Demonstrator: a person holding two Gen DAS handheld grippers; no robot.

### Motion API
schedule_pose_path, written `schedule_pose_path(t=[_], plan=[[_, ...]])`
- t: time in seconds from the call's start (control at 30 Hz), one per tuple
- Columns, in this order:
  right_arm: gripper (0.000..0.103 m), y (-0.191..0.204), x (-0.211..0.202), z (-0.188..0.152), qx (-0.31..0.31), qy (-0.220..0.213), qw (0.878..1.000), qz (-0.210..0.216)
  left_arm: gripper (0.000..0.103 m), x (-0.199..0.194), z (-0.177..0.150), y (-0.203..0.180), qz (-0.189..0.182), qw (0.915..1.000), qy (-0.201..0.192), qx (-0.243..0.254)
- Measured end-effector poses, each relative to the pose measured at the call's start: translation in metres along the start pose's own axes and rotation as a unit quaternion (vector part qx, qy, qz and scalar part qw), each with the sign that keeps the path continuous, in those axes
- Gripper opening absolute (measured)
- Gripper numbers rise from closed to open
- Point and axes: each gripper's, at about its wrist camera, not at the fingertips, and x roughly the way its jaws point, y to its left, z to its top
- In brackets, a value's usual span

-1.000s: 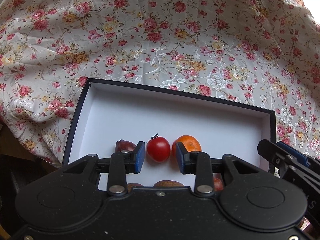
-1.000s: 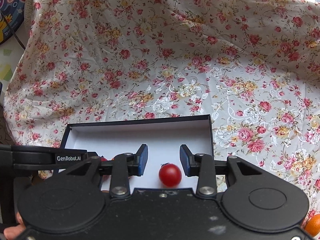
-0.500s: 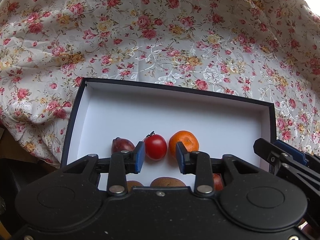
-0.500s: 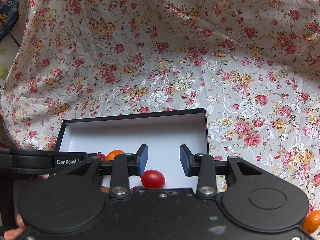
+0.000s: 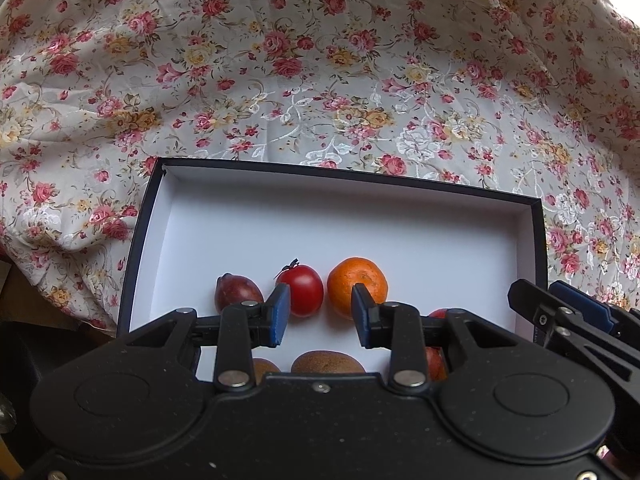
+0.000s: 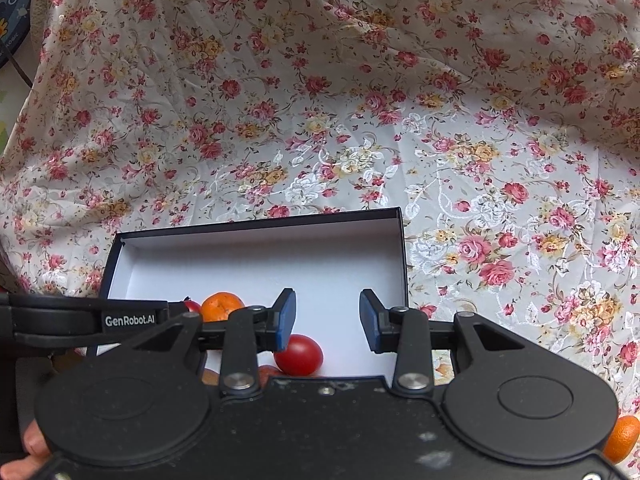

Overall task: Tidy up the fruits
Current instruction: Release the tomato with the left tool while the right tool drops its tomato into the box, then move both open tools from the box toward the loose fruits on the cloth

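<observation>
Box, center frame on the floral cloth, already holds a mandarin, tomato, dark red fruit and kiwis. One orange sits outside, lower right. Left gripper and right gripper are both empty, jaws slightly apart.

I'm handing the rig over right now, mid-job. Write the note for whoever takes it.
Left tool: jaws apart, empty, over the box.
Right tool: jaws apart, empty, over the box's right end.
Done: in the box, a row of dark red fruit, tomato and mandarin; nearer, a kiwi and a second tomato, partly hidden.
Left: one orange lies on the floral cloth outside the box; the right tool is probably the closer one.
</observation>
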Motion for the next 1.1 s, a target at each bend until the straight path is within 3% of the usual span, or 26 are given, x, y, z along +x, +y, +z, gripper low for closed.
schedule_pose_path(t=[0.33, 0.63, 0.87, 1.1], plan=[[0.039, -0.018, -0.009, -0.005, 0.009, 0.007, 0.999, -0.039, 0.042, -0.007, -0.001, -0.032, -0.004, 0.9996, -0.005, 0.026], [0.039, -0.064, -0.034, -0.010, 0.027, 0.012, 0.994, -0.102, 0.042, -0.014, -0.012, -0.088, -0.018, 0.9962, -0.010, 0.084], [0.039, -0.116, -0.060, -0.017, 0.063, 0.025, 0.988, -0.142, 0.042, -0.018, -0.027, -0.141, -0.038, 0.9889, -0.005, 0.144], [0.039, -0.168, -0.084, -0.032, 0.122, 0.036, 0.980, -0.154, 0.042, -0.020, -0.047, -0.187, -0.073, 0.9790, 0.015, 0.189]])
